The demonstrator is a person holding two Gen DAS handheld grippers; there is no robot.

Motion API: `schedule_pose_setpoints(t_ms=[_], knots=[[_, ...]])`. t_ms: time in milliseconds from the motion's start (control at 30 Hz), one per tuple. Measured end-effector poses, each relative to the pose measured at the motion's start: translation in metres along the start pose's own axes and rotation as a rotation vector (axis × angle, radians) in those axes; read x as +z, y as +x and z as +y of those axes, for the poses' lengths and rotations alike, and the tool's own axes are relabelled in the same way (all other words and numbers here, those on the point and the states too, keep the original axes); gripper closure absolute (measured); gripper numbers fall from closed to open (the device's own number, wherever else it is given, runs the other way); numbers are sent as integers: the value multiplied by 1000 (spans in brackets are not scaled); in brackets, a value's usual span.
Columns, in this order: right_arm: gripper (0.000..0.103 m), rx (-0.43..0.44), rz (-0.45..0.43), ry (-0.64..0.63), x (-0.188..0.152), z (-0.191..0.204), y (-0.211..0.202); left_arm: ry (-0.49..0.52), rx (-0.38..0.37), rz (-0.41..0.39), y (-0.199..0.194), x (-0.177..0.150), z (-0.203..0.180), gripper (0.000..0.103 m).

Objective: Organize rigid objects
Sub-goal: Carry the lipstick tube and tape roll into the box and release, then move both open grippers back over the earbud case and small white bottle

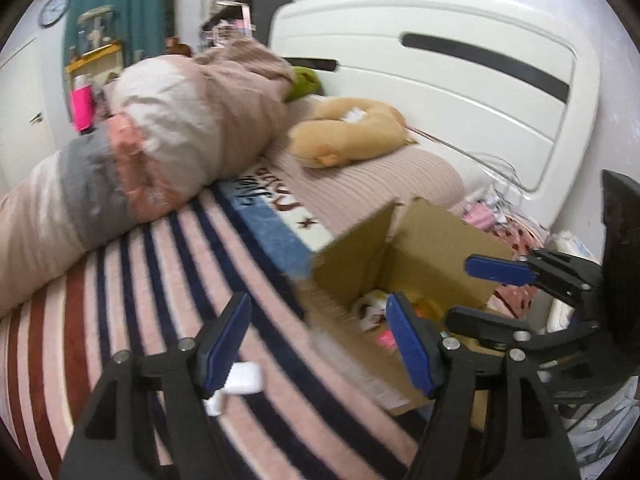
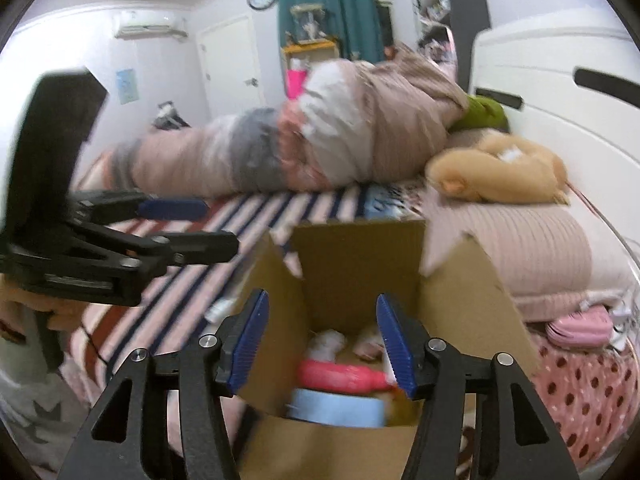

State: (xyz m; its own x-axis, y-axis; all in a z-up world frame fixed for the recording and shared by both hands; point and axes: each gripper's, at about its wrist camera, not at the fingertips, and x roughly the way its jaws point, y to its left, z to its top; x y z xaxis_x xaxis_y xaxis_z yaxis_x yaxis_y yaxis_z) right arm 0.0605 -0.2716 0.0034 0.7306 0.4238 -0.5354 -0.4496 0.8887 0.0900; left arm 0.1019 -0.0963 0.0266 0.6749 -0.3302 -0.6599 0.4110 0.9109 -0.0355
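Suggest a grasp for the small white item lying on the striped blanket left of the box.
Probably across the white item's short sides, coming from above with the left hand-held gripper, which is open and empty. It seems to lie flat and blocky on the striped blanket; blur hides finer shape.

An open cardboard box (image 2: 356, 264) stands on the striped bed (image 1: 132, 280), near its right side and the ribbed pillow, flaps raised. Inside lie a pink plastic item (image 2: 340, 376) across the middle, a pale blue round container (image 2: 336, 408) against the near wall, and white-and-pink small items (image 2: 328, 344) further back, all blurred. A white small object (image 1: 244, 378) lies on the stripes just left of the box.
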Motion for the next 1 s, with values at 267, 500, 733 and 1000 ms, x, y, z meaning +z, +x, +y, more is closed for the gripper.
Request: schedule_pose_setpoints(t_ms=[267, 500, 733, 1000], knots=[[49, 128, 43, -100, 7, 82, 17, -77, 132, 13, -28, -55, 73, 35], [49, 222, 186, -133, -14, 130, 70, -167, 129, 66, -13, -114, 119, 35], [49, 214, 331, -95, -41, 140, 140, -242, 103, 100, 11, -150, 144, 35], [49, 13, 342, -84, -60, 113, 214, -294, 66, 140, 44, -162, 161, 35]])
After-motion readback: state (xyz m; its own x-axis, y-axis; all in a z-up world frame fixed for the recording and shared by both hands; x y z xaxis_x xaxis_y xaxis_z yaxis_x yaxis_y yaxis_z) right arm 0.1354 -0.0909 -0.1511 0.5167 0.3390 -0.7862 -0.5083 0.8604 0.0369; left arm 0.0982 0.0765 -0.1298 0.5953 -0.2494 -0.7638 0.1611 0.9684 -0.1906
